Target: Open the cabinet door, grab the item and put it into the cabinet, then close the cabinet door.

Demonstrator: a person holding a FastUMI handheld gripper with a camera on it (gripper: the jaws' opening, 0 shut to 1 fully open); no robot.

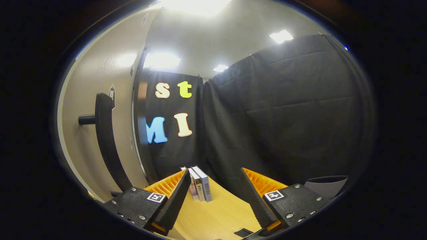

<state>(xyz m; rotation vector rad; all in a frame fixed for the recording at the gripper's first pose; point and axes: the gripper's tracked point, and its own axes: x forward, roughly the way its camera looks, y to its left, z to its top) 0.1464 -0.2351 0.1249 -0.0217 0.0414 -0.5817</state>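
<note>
Our gripper (213, 196) is spread wide and holds nothing; bare table (217, 216) shows between its fingers. Just ahead of them, nearer the left finger, the item, a small group of books (200, 183), stands upright on the table. To the left, the pale cabinet door (83, 143) with its dark bar handle (105, 140) appears swung open. We judge the opening step complete and the grab in hand. Next, we advance and centre the fingers about the books before clamping.
</note>
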